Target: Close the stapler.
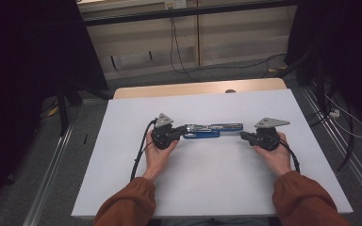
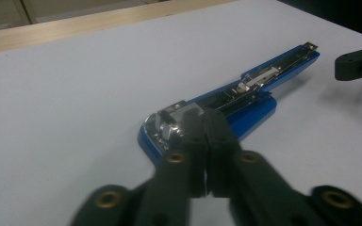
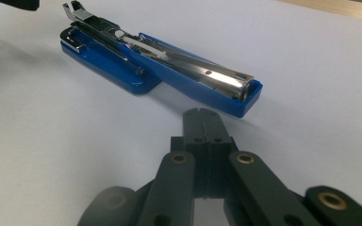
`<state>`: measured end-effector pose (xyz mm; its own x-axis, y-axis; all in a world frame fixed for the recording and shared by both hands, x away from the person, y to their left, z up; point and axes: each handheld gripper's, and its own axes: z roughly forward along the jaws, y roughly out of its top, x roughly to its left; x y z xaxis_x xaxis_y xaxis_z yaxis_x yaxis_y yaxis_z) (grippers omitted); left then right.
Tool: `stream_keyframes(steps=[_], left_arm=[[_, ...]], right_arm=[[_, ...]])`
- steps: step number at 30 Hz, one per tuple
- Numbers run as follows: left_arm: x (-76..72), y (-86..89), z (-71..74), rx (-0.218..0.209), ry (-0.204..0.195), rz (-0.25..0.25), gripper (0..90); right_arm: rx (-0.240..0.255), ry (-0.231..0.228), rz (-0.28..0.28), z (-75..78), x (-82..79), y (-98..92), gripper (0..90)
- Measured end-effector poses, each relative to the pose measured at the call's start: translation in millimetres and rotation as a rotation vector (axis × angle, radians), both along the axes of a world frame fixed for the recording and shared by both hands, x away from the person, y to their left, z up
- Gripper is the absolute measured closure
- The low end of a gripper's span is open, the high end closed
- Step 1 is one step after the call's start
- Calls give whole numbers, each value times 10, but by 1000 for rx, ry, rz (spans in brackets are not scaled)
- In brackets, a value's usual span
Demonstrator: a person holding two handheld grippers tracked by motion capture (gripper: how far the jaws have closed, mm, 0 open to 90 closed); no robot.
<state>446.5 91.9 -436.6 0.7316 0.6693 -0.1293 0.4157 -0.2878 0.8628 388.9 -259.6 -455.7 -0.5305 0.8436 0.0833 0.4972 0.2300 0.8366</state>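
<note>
A blue stapler point(image 1: 212, 130) lies swung open flat on the white table top, its metal staple channel facing up. My left gripper point(image 1: 181, 130) is shut, with nothing between its jaws. In the left gripper view its tips point(image 2: 208, 117) sit right at the stapler's point(image 2: 257, 113) hinge end; whether they touch it I cannot tell. My right gripper point(image 1: 242, 135) is shut too and holds nothing. Its tips point(image 3: 202, 115) stop a little short of the stapler's point(image 3: 188, 84) other end. Both grippers point at each other along the stapler.
The white table top point(image 1: 207, 179) has bare room all around the stapler. A wooden strip point(image 1: 198, 88) runs along its far edge. Cables point(image 1: 179, 52) lie on the floor behind, and metal rails point(image 1: 52, 165) flank the table.
</note>
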Motion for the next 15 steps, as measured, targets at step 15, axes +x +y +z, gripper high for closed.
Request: stream_keyframes(steps=[15], left_arm=[[141, -259, -40, 123, -28, -47, 900]], right_arm=[[-35, -10, 15, -8, 0, 34, 900]])
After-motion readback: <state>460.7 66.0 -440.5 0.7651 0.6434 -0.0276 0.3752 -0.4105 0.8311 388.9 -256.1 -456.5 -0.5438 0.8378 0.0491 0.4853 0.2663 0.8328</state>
